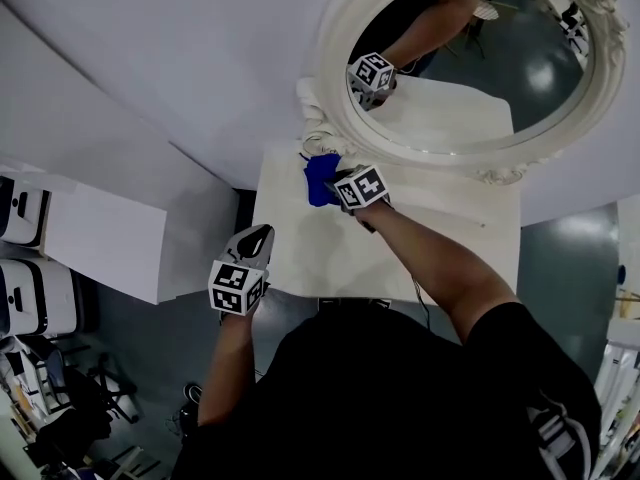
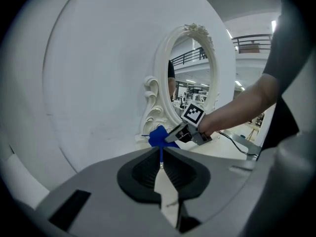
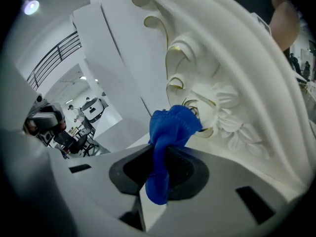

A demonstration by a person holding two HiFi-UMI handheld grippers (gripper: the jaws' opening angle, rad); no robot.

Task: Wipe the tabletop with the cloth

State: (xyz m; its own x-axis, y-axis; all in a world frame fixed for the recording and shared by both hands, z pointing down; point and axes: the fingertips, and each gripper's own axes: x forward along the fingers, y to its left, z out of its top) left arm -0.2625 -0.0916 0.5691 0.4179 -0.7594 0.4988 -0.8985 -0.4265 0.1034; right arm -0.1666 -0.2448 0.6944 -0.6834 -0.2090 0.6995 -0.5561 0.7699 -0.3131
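Observation:
The blue cloth (image 1: 320, 179) is bunched at the back left of the white tabletop (image 1: 330, 253), against the base of the ornate white mirror frame (image 1: 322, 118). My right gripper (image 1: 334, 176) is shut on it; in the right gripper view the cloth (image 3: 170, 132) spills out from between the jaws (image 3: 160, 154), with the frame's carved scrolls (image 3: 217, 102) just behind. My left gripper (image 1: 262, 234) hovers over the table's front left edge, jaws together and holding nothing. The left gripper view looks past its own tips (image 2: 160, 154) at the cloth (image 2: 158, 136) and the right gripper (image 2: 174, 133).
The oval mirror (image 1: 470, 48) leans at the table's back and reflects my right gripper. A white cabinet (image 1: 100, 243) and white machines (image 1: 20, 213) stand to the left. A thin cable (image 2: 239, 141) runs across the table on the right side.

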